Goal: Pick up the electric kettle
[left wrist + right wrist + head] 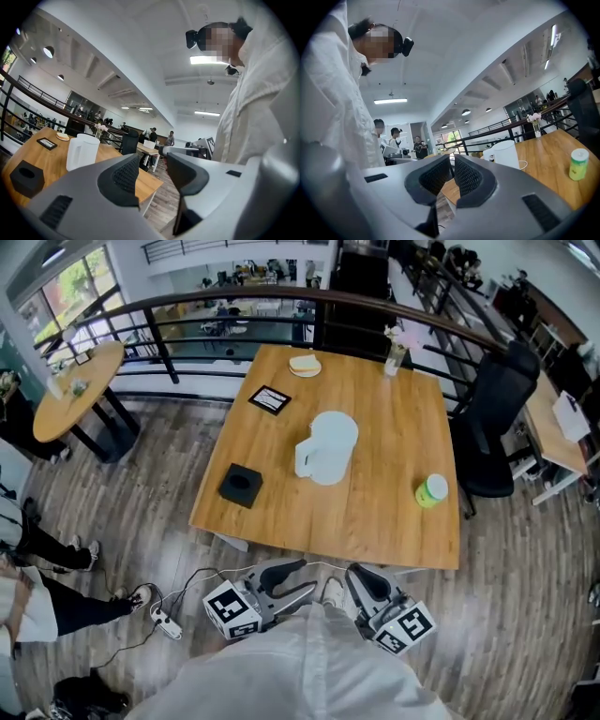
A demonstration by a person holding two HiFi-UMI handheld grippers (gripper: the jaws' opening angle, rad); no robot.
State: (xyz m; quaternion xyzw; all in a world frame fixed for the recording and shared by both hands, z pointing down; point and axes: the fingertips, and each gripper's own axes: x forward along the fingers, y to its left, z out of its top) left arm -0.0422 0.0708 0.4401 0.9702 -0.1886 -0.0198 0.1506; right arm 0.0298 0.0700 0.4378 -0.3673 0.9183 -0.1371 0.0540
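The white electric kettle (328, 448) stands upright near the middle of the square wooden table (375, 521). It also shows in the left gripper view as a kettle (82, 151) far off to the left, and in the right gripper view as a kettle (505, 153) far off to the right. Both grippers hang off the table's near edge, close to my white shirt, well short of the kettle. My left gripper (298, 579) (152, 161) is open with nothing between its jaws. My right gripper (364, 582) (453, 161) has its tips together and holds nothing.
On the table lie a black box (241, 485), a green-lidded can (432, 490), a dark framed card (270, 399), a plate (305, 365) and a flower vase (396, 352). A black office chair (497, 418) stands right of it. A power strip (167, 622) lies on the floor at left.
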